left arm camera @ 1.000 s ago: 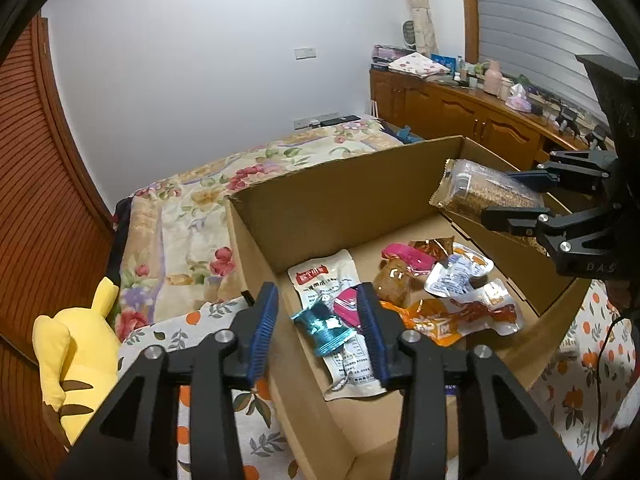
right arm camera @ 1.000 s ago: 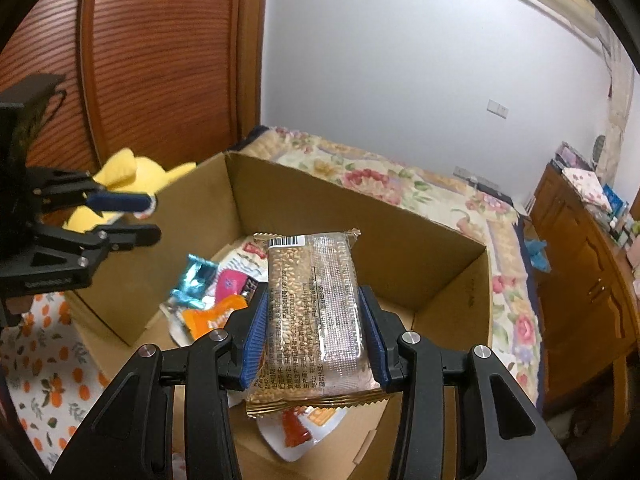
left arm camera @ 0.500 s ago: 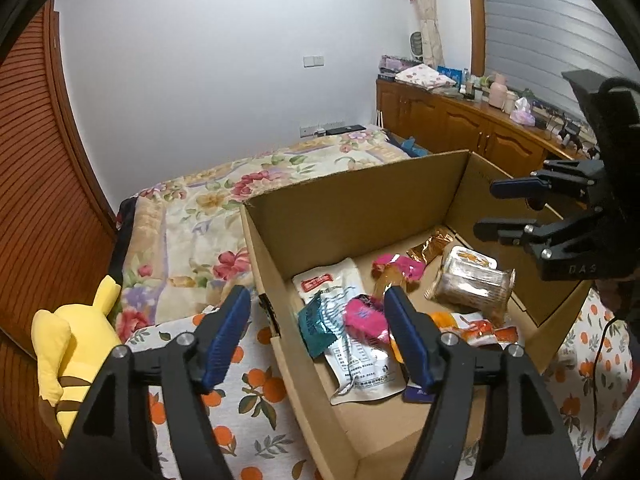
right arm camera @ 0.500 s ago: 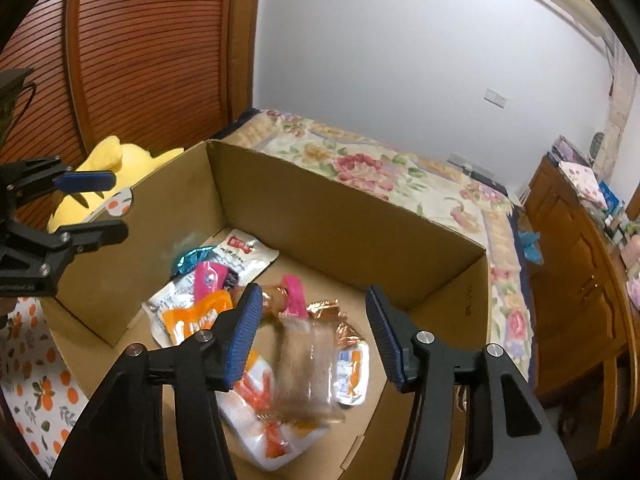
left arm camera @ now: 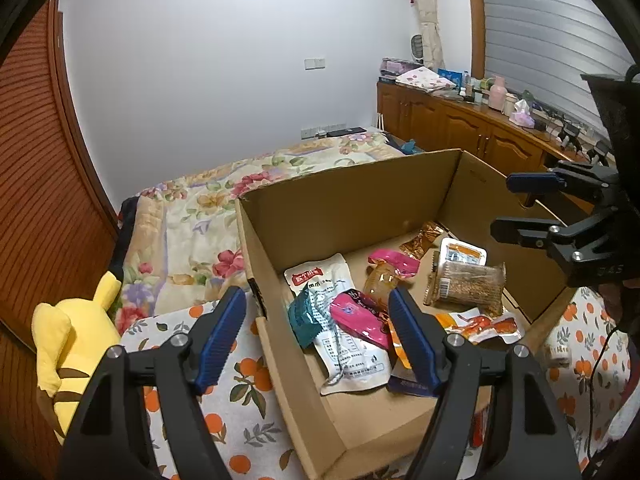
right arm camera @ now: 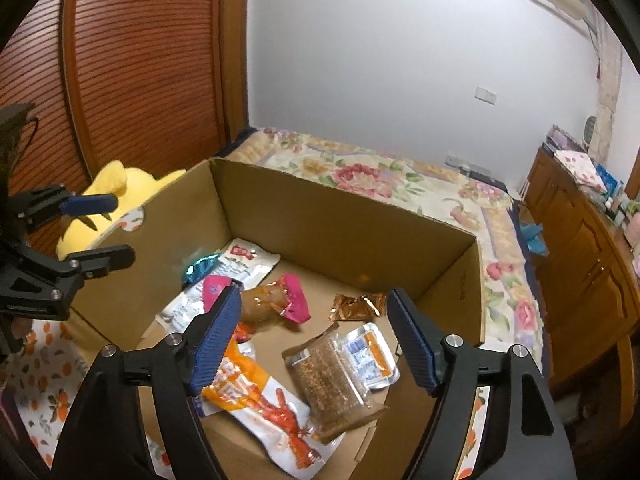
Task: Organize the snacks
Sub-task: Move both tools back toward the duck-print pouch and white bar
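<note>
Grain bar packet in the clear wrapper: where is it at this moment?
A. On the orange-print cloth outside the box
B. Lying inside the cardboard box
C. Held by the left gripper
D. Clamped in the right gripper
B. The grain bar packet lies on the floor of the cardboard box among the other snacks, while the right gripper and the left gripper are both open with nothing in them.

Black angular gripper frames, silver screws, ribbed blue pads on fingers (left arm camera: 218, 334).
</note>
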